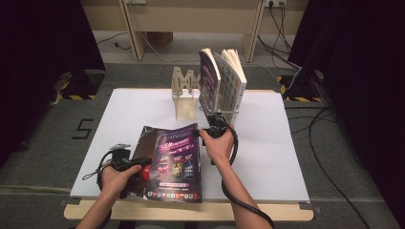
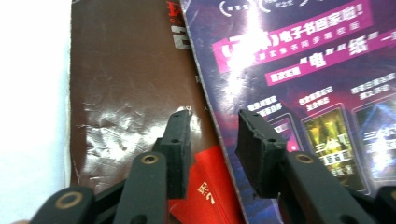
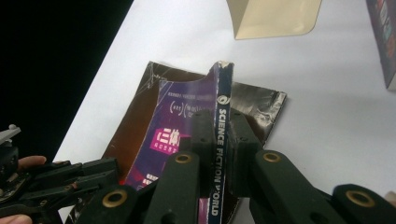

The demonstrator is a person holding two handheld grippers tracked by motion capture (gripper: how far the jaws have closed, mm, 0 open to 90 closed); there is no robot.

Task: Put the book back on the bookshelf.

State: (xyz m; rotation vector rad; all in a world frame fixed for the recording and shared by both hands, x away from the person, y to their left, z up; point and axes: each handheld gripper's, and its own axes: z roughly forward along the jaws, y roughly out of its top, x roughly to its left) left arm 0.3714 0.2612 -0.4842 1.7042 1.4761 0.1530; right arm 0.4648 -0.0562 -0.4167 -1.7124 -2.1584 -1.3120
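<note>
The right gripper point(image 3: 219, 133) clamps the spine of a purple magazine point(image 3: 187, 126), lifting that edge over a brown magazine point(image 3: 254, 100) on the white table point(image 3: 327, 130). The left gripper point(image 3: 56, 179) reaches in at lower left.

The high view is soft and low in detail, lit from overhead: the white table point(image 1: 267, 143) is bright and evenly lit, while the curtained sides and corners fall to near black. Shadows under the forearms and the standing books point(image 1: 222, 81) are faint and short. In the left gripper view, a strong white glare blows out the top of the purple magazine point(image 2: 299, 70) cover, smaller sheen patches streak the brown magazine point(image 2: 121, 93), and the table at the left edge is overexposed; the near jaws are slightly blurred. In the right gripper view the left side is black, the table is bright, and the magazine's spine lettering is sharp while the near jaws are soft.
</note>
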